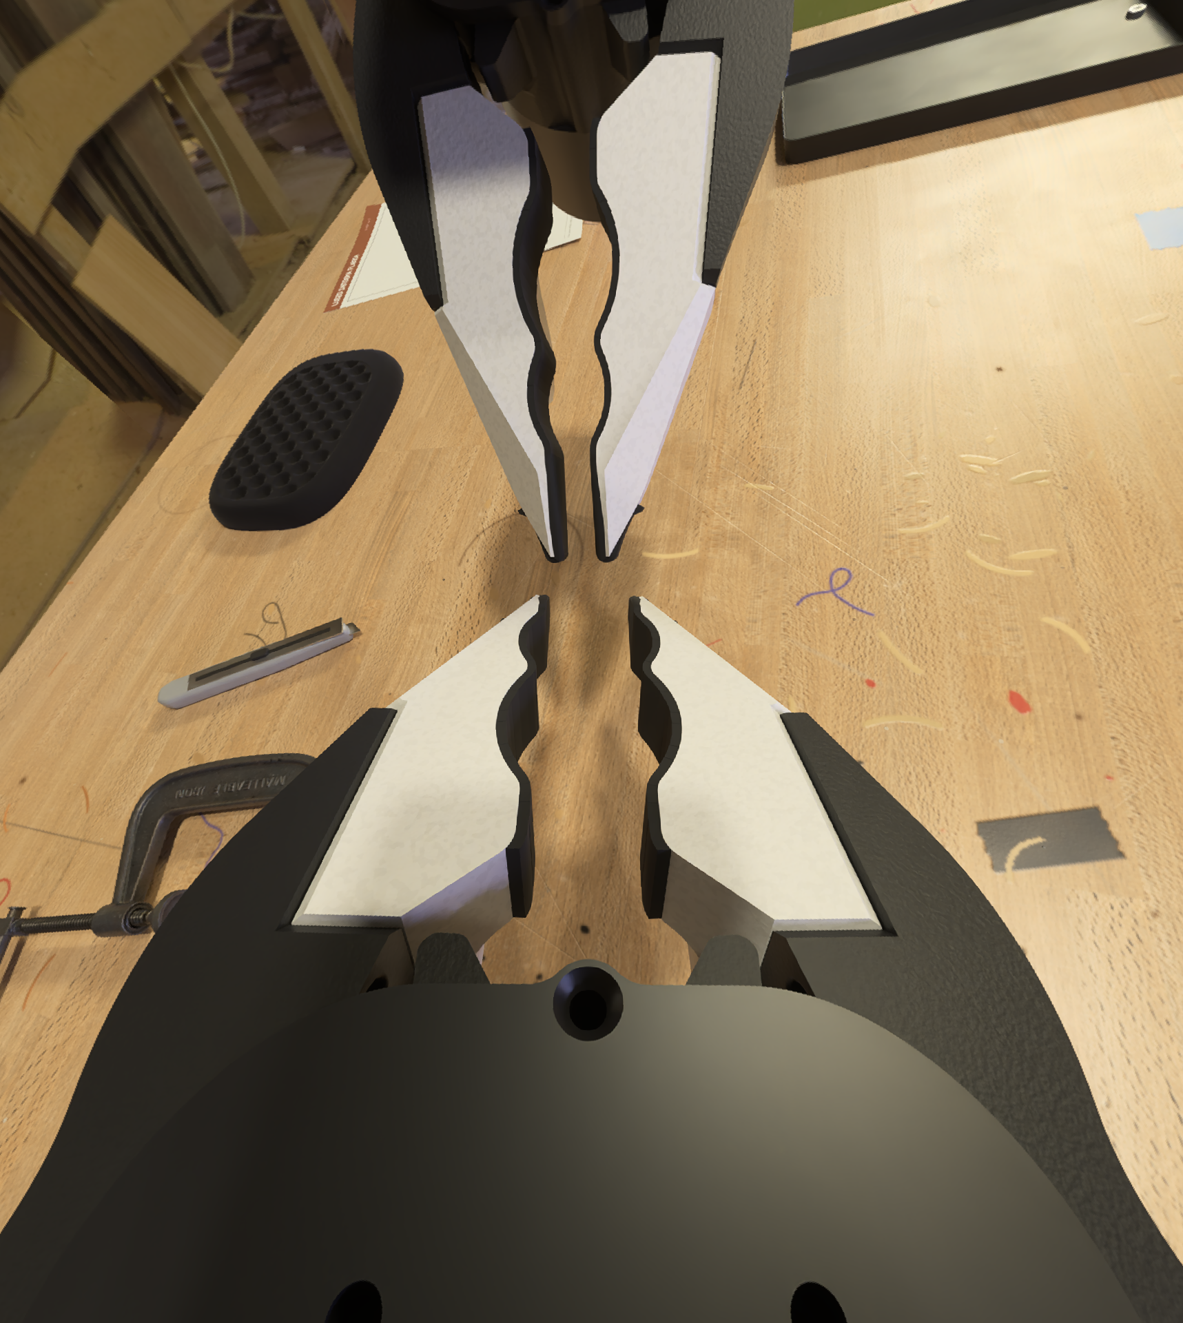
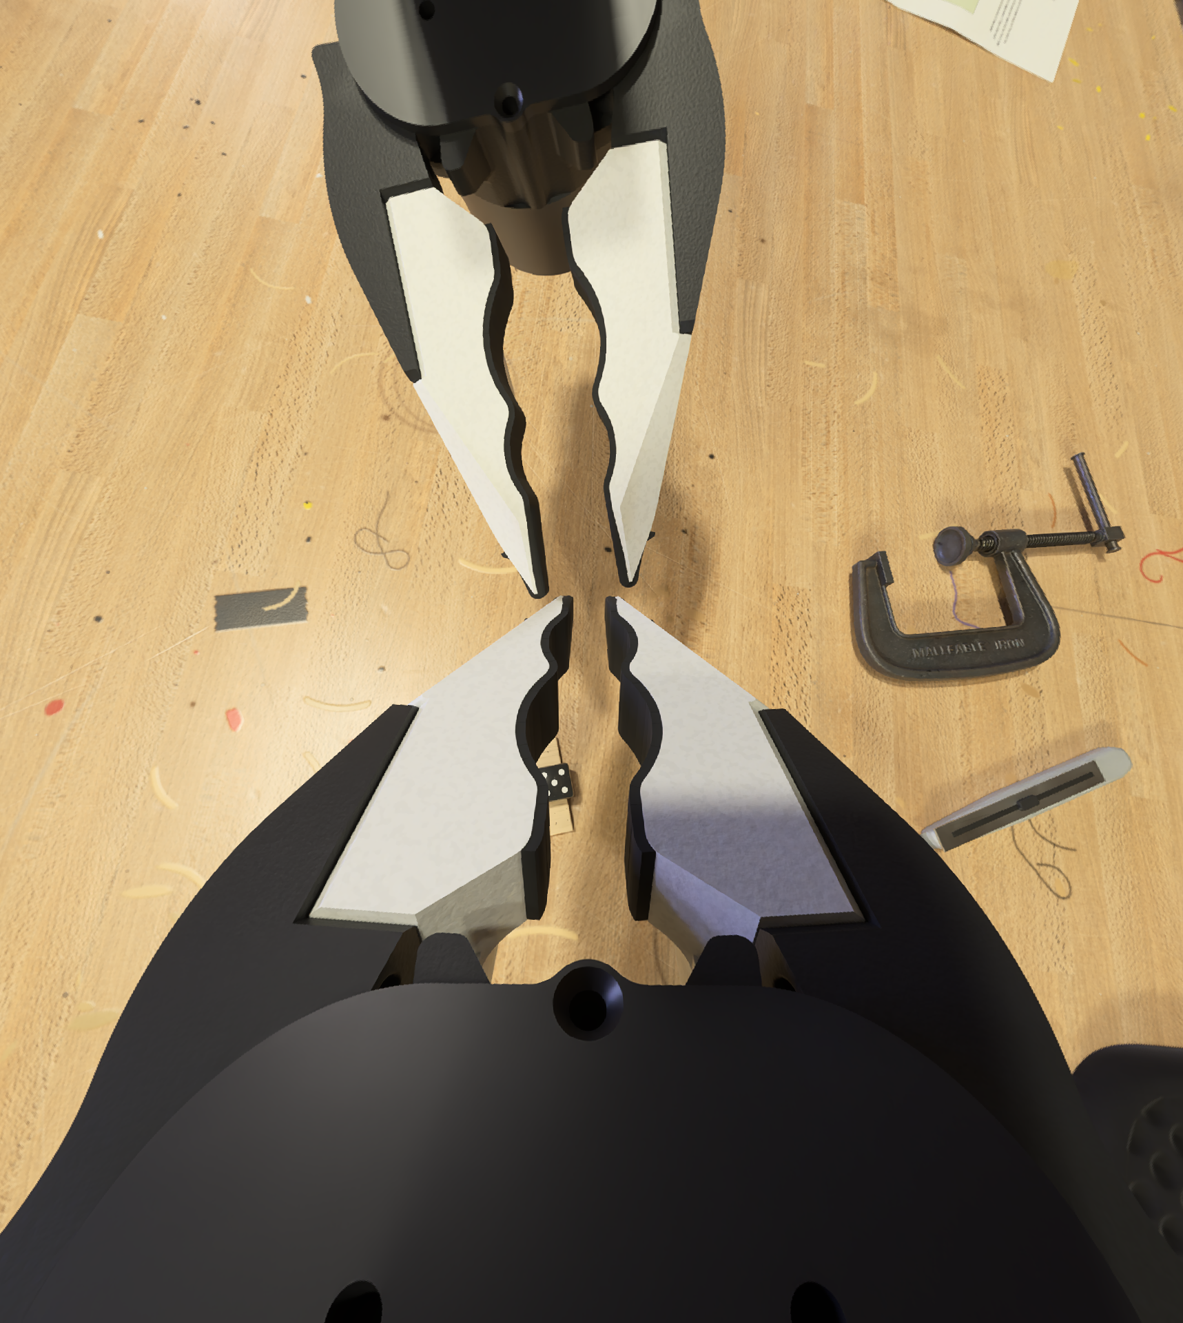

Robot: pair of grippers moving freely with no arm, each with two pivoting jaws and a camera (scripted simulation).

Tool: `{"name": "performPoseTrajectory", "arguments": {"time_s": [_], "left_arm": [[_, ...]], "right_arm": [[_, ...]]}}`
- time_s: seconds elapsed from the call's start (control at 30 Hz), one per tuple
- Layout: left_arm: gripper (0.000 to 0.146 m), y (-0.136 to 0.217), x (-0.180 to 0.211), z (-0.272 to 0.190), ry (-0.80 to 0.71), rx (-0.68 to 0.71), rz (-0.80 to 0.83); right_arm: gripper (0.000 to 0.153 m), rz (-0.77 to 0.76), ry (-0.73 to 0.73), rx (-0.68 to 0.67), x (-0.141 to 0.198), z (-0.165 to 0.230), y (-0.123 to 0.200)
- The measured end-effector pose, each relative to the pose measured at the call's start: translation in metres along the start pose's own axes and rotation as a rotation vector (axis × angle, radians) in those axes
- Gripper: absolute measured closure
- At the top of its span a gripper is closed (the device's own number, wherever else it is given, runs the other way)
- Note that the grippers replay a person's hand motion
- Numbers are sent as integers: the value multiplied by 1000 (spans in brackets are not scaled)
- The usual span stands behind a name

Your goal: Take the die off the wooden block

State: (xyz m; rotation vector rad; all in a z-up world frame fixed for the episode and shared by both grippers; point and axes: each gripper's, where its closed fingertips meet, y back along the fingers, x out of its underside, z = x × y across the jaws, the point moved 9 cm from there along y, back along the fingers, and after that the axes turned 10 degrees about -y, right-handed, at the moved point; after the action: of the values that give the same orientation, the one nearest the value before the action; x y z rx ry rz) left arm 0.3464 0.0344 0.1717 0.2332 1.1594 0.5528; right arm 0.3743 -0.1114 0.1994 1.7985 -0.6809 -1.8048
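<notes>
A small black die (image 2: 558, 782) with white pips sits on a small wooden block (image 2: 562, 820) on the workbench. It shows only in the right wrist view, far below, through the gap between my right gripper's fingers and partly hidden by the left-hand finger. My right gripper (image 2: 588, 605) is empty, with its jaws a narrow gap apart. My left gripper (image 1: 588, 605) is open wider and empty. The two grippers point at each other with tips nearly meeting, so the right gripper (image 1: 581, 555) shows in the left wrist view and the left gripper (image 2: 582, 587) in the right. The left wrist view shows no die.
On the wooden bench lie an iron C-clamp (image 2: 960, 637), a grey utility knife (image 2: 1025, 798), a black dimpled pad (image 1: 305, 440), a black tray (image 1: 989, 79), a sheet of paper (image 1: 373, 265) and a grey tape patch (image 2: 259, 607). The bench edge (image 1: 144, 458) runs close by.
</notes>
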Motion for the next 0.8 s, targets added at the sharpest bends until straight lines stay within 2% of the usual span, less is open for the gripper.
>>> {"name": "performPoseTrajectory", "arguments": {"time_s": [0.8], "left_arm": [[129, -3, 3, 1, 7, -19, 27]], "right_arm": [[142, 7, 19, 33, -3, 1, 0]]}}
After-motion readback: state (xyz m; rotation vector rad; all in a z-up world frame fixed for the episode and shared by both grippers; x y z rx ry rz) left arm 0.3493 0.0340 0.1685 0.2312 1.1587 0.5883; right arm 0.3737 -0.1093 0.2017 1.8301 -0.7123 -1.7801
